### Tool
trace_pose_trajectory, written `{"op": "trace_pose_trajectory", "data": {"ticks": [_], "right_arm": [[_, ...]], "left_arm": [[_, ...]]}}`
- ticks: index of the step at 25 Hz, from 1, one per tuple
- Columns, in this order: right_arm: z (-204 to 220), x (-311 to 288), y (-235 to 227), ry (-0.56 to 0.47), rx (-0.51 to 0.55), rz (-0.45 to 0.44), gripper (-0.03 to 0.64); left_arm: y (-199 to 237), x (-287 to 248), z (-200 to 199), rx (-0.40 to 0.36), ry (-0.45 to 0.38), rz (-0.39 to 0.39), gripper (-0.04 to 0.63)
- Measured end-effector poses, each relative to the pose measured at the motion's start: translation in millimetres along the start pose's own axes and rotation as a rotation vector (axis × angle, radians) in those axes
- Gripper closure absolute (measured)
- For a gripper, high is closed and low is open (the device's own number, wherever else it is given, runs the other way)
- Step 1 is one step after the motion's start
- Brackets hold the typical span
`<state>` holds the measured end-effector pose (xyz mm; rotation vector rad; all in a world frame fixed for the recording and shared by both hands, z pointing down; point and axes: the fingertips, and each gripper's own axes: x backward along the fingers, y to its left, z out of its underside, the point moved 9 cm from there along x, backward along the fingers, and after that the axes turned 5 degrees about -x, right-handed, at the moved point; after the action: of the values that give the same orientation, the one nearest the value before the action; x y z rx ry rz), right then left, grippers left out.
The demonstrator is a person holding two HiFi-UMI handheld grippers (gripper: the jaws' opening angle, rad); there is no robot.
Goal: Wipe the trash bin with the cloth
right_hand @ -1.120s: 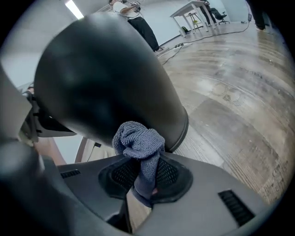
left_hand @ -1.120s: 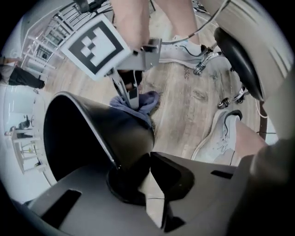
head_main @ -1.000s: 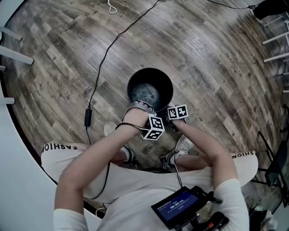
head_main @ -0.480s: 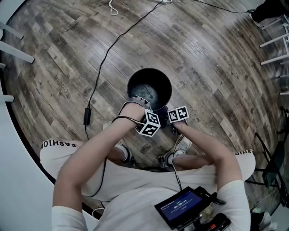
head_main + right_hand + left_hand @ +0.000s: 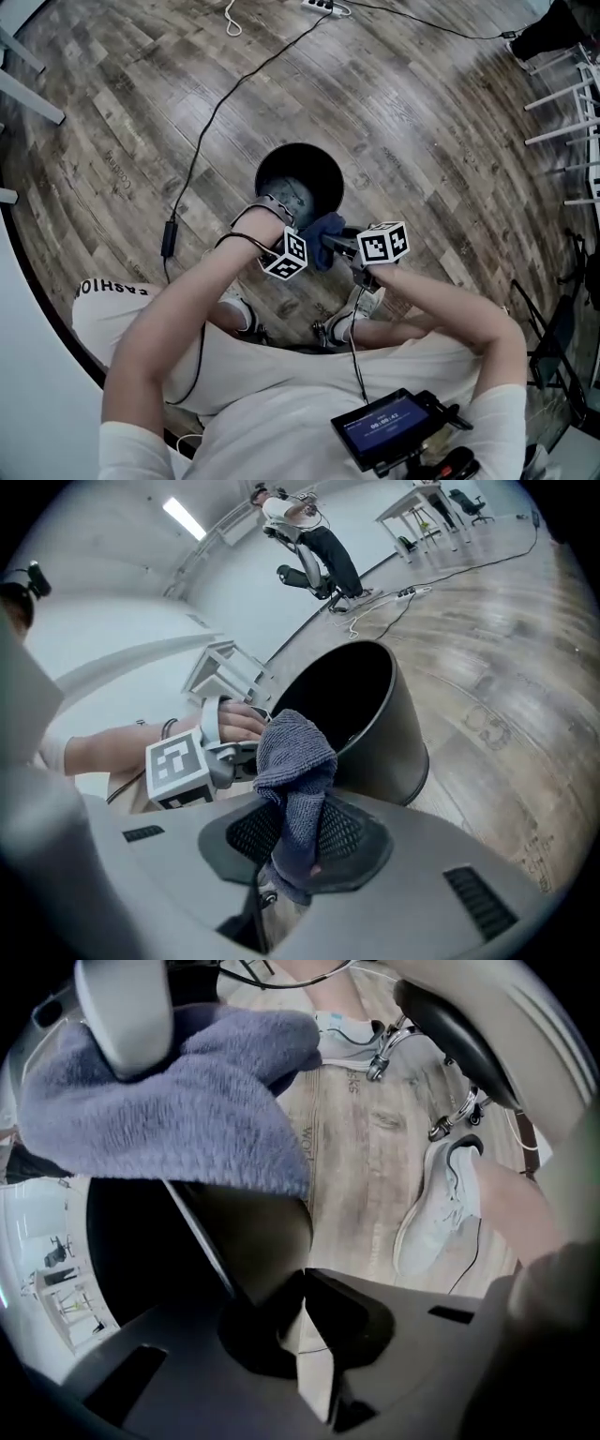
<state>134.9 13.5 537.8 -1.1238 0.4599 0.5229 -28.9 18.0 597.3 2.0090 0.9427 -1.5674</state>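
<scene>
While I look down from the head view, the right gripper carries the cloth at the trash bin's near rim. In the left gripper view, the left gripper has just been closing, and I see its fingers together with nothing between them and the bin wall just beyond. In the right gripper view, the fingers clamp the cloth, with the bin ahead.

The fluffy cloth is a muted blue-grey, and the round plastic trash bin is black outside with a dull grey-blue sheen on its inner floor. The plank floor is grey-brown with streaky wood grain and faint dark lettering, crossed by a thin black cable. One white marker cube and its twin carry black square patterns, and the person's cream trousers bear black capitals.
</scene>
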Motion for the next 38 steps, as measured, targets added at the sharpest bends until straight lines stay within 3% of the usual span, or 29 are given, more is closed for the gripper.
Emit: {"op": "trace_pose_trajectory", "data": {"ticks": [7, 13, 22, 25, 28, 31, 34, 38], "right_arm": [[10, -32, -42, 0.041, -0.032, 0.045, 0.54], [30, -74, -101, 0.076, 0.008, 0.109, 0.54], [60, -126, -169, 0.04, 0.012, 0.269, 0.54], [64, -127, -168, 0.014, 0.029, 0.293, 0.54], [65, -119, -158, 0.051, 0.027, 0.311, 0.54], [72, -95, -130, 0.086, 0.019, 0.273, 0.54], [67, -69, -91, 0.094, 0.024, 0.195, 0.54], [46, -32, -42, 0.033, 0.005, 0.109, 0.54]], "left_arm": [[3, 2, -7, 0.035, -0.005, -0.002, 0.563], [11, 2, -13, 0.092, -0.001, 0.022, 0.565], [19, 3, -19, 0.145, -0.024, 0.042, 0.565], [19, 2, -19, 0.15, -0.033, 0.042, 0.563], [20, 1, -18, 0.157, -0.042, 0.028, 0.558], [18, 3, -20, 0.159, -0.105, 0.034, 0.557], [11, 9, -14, 0.14, -0.155, 0.087, 0.462], [5, 8, -2, 0.133, -0.111, 0.102, 0.356]]}}
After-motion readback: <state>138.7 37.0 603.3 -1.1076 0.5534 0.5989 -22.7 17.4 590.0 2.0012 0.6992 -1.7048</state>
